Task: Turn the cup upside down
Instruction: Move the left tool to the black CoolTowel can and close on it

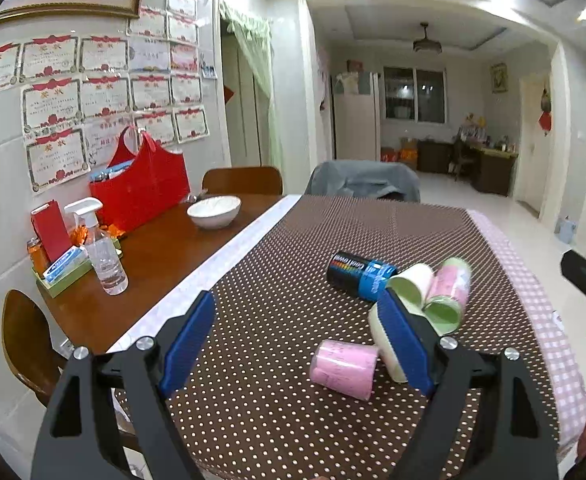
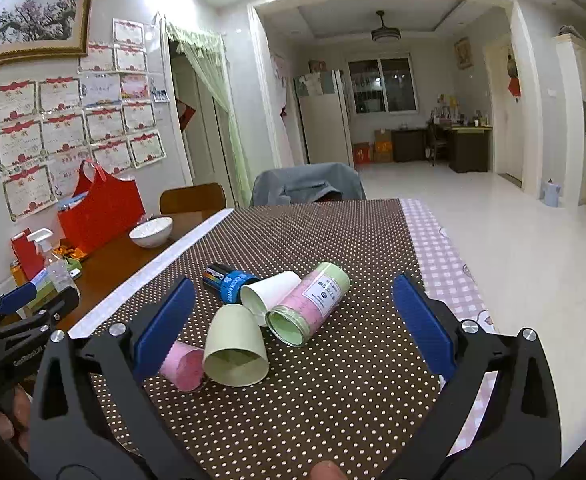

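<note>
Cups lie tumbled mid-table on the dotted brown cloth (image 2: 333, 420), so I hold my right gripper (image 2: 293, 320) wide open and empty over the pale green paper cup (image 2: 235, 346) on its side, left gripper (image 1: 305, 344) likewise spread, gripping nothing.

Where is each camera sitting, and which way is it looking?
Left wrist: sits behind the left hand-held gripper, looking along the table at the cups; its own blue fingers show, open.
Right wrist: sits behind the right hand-held gripper, facing the same way; open fingers show, a fingertip below.
Shared: the cups, white bowl, red bag and each other's gripper at the frame edge.
</note>
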A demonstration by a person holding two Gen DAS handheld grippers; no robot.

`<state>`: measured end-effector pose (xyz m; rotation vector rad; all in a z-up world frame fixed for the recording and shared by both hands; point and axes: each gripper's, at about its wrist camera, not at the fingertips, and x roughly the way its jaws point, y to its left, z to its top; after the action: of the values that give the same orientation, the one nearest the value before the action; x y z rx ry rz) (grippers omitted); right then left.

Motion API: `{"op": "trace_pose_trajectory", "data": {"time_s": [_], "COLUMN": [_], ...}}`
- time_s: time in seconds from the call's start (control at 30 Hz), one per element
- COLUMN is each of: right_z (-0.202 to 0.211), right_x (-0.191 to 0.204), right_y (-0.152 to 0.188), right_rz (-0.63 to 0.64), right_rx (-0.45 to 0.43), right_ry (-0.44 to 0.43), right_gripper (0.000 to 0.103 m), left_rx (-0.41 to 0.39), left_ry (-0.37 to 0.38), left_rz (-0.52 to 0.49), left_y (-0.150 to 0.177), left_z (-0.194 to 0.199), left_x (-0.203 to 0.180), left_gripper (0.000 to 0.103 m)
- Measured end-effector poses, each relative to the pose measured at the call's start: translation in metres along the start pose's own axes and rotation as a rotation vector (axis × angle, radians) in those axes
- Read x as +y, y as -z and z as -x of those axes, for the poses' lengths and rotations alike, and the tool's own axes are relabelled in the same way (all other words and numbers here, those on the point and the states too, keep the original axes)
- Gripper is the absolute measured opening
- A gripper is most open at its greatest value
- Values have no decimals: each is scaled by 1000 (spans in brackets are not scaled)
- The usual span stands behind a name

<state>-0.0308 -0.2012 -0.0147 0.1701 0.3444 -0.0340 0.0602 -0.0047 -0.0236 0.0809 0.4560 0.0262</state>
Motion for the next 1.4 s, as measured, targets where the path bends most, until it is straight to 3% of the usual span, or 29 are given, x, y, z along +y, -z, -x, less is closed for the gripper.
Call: {"op": "trace_pose_trajectory", "data": {"time_s": [0.4,0.83,1.4], "right_z": [-62,-129,-221], "right_x": [-17,-48,-76], "right_y": [-7,-26,-26], "right_rz": [-16,-29,-58], "right_rx": [149,292,441], "right_ry": [12,7,-124], "right_gripper": [97,97,97], "left_rx": [207,501,674], "left_ry": [24,65,-10], "left_rz": [-33,32,131], "left_y": [-19,-43,-56], "left_z": [-95,-207,-296], "left_x": [-16,-49,-89], "left_gripper": [82,82,82]}}
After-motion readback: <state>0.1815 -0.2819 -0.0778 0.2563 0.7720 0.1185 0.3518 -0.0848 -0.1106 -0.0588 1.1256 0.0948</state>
